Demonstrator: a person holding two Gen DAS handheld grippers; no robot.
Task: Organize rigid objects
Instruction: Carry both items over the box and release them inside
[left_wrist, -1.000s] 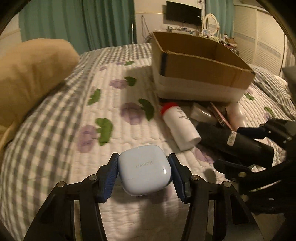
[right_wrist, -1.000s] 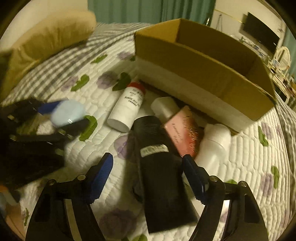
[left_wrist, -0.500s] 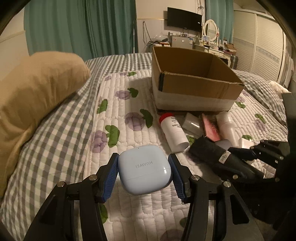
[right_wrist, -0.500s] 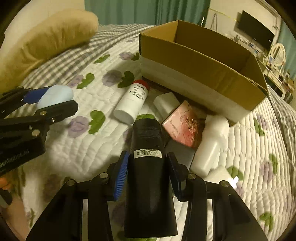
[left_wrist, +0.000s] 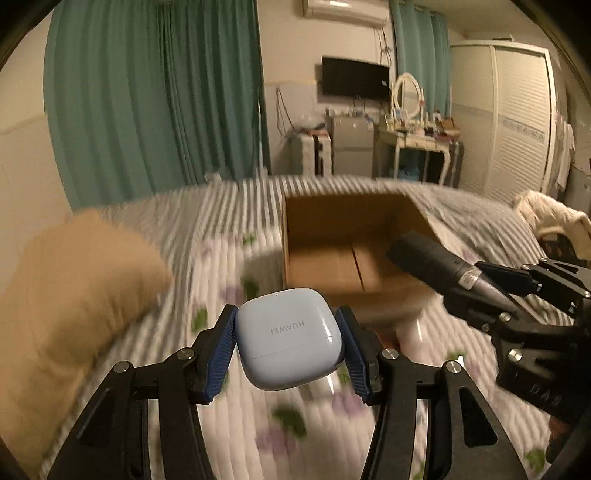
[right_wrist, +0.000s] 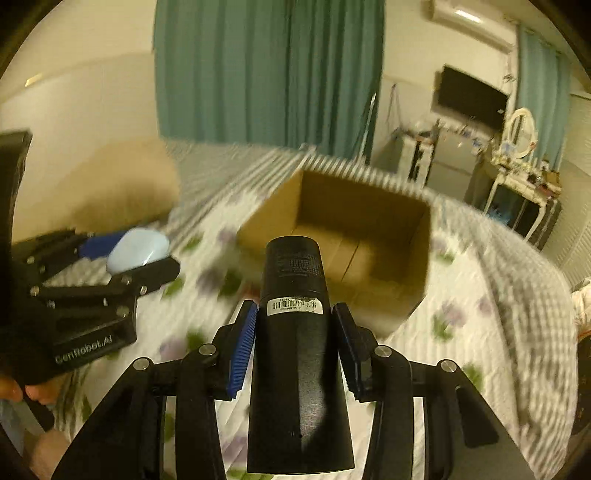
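Where a second ago the pale blue rounded plastic earbud case (left_wrist: 288, 338) sat low over the white floral quilt (left_wrist: 229, 435), the left wrist view now shows it lifted, the left gripper (left_wrist: 287, 349) clamped on its sides, facing the open brown cardboard box (left_wrist: 321, 266). The right wrist view shows what that one barely catches: the right gripper (right_wrist: 293, 349), open a second ago, now clamped on the black plastic tube (right_wrist: 295, 332), raised before the box, whose floor looks bare.
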